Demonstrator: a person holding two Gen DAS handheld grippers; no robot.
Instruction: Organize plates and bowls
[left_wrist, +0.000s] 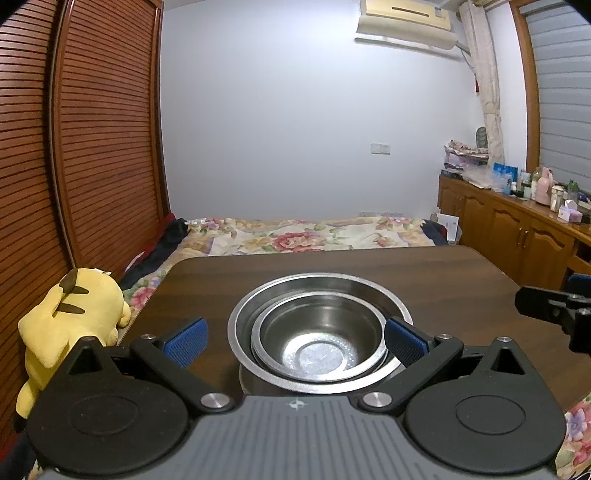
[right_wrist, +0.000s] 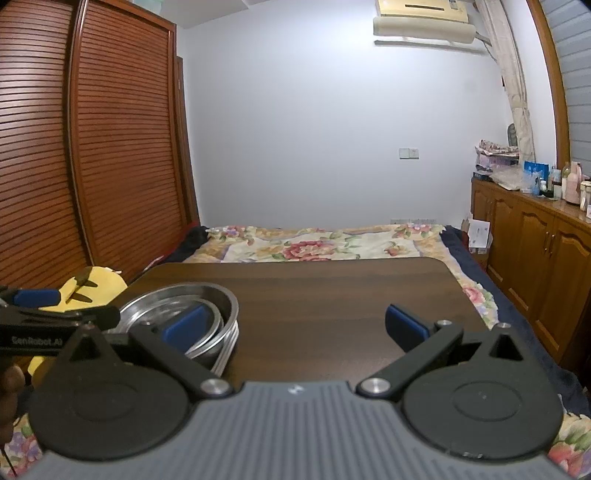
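A small steel bowl (left_wrist: 317, 338) sits nested inside a larger steel bowl (left_wrist: 243, 314) on the dark wooden table (left_wrist: 443, 280). My left gripper (left_wrist: 295, 341) is open and empty, its blue pads on either side of the stack, just above it. My right gripper (right_wrist: 295, 326) is open and empty over bare table to the right of the stack. The nested bowls also show in the right wrist view (right_wrist: 218, 317) at the left, partly hidden by my right gripper's left finger. The left gripper shows there at the far left edge (right_wrist: 40, 310).
A yellow plush toy (left_wrist: 70, 321) sits off the table's left edge. A bed with a floral cover (left_wrist: 295, 236) lies beyond the far edge. Wooden wardrobe doors (left_wrist: 92, 129) stand at the left, a cluttered wooden cabinet (left_wrist: 517, 229) at the right.
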